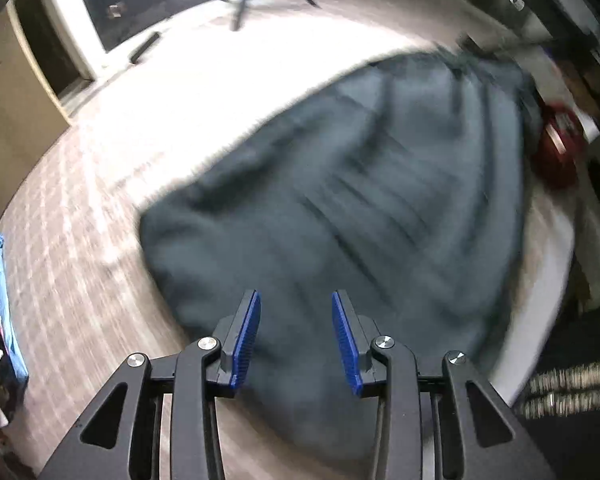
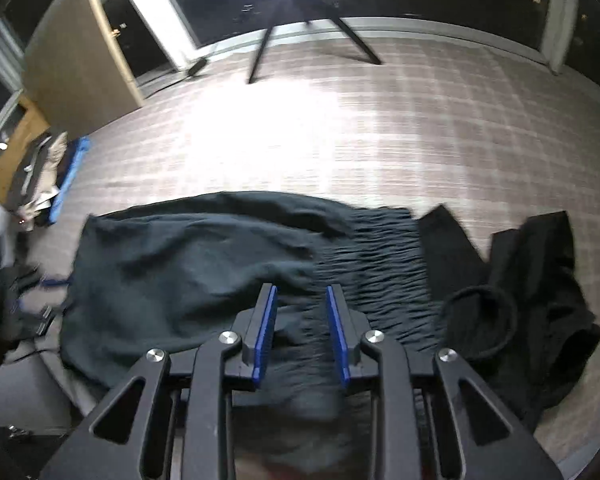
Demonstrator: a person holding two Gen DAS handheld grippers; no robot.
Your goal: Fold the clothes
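Observation:
A dark grey-green garment (image 1: 360,184) lies spread flat and fills most of the blurred left wrist view. My left gripper (image 1: 296,300) hangs above its near part, blue pads apart and nothing between them. In the right wrist view the same garment (image 2: 188,264) stretches left to right, with a ribbed, gathered band (image 2: 380,256) at its right end. My right gripper (image 2: 302,292) is over the seam where the smooth cloth meets that band. Its pads stand apart with only cloth below them, none pinched.
A crumpled black garment (image 2: 540,280) with a looped strap lies to the right of the spread one. A pile of clothes with a blue edge (image 2: 48,172) sits at the left. A red object (image 1: 560,148) is beyond the garment. Black tripod legs (image 2: 312,40) stand on the striped floor.

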